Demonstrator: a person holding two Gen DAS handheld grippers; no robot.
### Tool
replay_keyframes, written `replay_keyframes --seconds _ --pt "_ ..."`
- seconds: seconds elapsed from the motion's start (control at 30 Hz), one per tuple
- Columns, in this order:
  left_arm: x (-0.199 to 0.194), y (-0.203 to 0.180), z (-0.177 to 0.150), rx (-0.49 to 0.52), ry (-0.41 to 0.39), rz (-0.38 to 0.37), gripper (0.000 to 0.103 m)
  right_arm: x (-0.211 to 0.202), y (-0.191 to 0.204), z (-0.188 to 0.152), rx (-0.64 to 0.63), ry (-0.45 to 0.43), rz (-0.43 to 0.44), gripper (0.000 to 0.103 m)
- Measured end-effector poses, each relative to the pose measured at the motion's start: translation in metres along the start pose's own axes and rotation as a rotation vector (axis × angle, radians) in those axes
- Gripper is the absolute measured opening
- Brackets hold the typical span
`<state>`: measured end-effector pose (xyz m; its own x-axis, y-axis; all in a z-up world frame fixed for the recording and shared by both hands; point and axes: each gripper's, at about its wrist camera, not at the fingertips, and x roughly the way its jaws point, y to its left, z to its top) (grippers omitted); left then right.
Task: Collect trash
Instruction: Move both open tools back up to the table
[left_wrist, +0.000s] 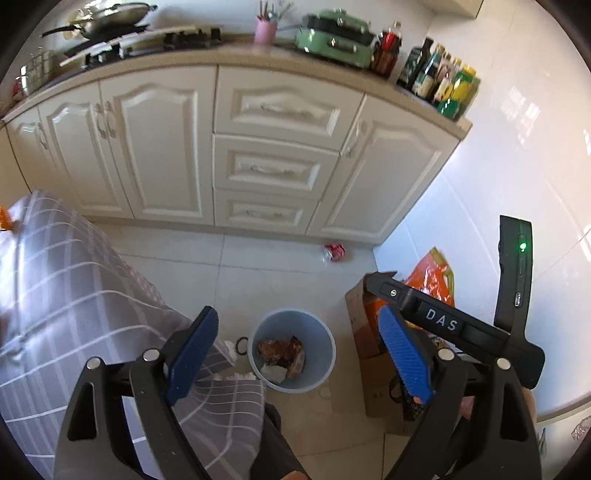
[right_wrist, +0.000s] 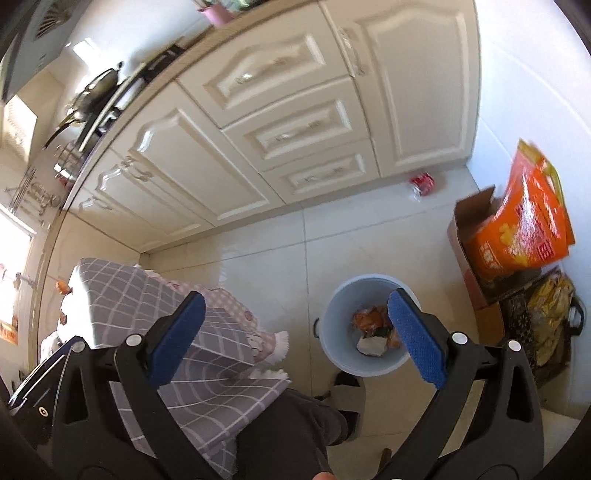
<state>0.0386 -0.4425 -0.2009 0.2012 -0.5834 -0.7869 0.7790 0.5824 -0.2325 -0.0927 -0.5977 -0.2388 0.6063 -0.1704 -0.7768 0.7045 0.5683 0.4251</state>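
Kitchen floor (right_wrist: 258, 258): one trash bin (right_wrist: 340, 350), one red wrapper (right_wrist: 423, 183), two empty grippers.

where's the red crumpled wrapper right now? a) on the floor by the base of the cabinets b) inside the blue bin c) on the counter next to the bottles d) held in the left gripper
a: the red crumpled wrapper lies on the floor tiles at the foot of the cabinets, well apart from the blue bin, which holds other trash.

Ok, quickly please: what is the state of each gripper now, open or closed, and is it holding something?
Left gripper: open, holding nothing, above the blue bin.
Right gripper: open, holding nothing.
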Motion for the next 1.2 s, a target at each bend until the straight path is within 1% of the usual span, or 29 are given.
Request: replay_keyframes --seconds 0.17,0.3,0.4,0.6,0.7,0.87,1.0,1.07,1.2 --pt "-0.037 0.025 0.000 -0.037 -0.061 0.012 0.088 -0.022 0.044 0.001 -0.076 -0.041 0.035 0.097" --pt "-0.066 0.047 -0.005 -0.058 -0.110 0.041 0.088 -0.038 0.078 -0.002 -0.132 -0.067 0.073 0.097" --pt "-0.086 0.059 -0.009 -0.064 -0.141 0.059 0.089 -0.046 0.100 -0.004 -0.169 -0.077 0.097 0.097" --pt "-0.136 0.089 -0.017 -0.099 -0.240 0.118 0.091 -0.059 0.148 -0.013 -0.253 -0.085 0.156 0.097" --pt "-0.157 0.101 -0.021 -0.108 -0.273 0.130 0.091 -0.064 0.170 -0.019 -0.285 -0.088 0.185 0.097" --pt "-0.182 0.120 -0.032 -0.127 -0.305 0.168 0.091 -0.068 0.202 -0.030 -0.335 -0.086 0.225 0.097" --pt "-0.203 0.144 -0.047 -0.175 -0.333 0.190 0.092 -0.070 0.228 -0.040 -0.384 -0.076 0.256 0.097" --pt "-0.213 0.157 -0.056 -0.203 -0.346 0.197 0.093 -0.069 0.243 -0.047 -0.411 -0.068 0.271 0.097" --pt "-0.227 0.183 -0.074 -0.231 -0.354 0.248 0.093 -0.065 0.268 -0.063 -0.456 -0.045 0.295 0.097"
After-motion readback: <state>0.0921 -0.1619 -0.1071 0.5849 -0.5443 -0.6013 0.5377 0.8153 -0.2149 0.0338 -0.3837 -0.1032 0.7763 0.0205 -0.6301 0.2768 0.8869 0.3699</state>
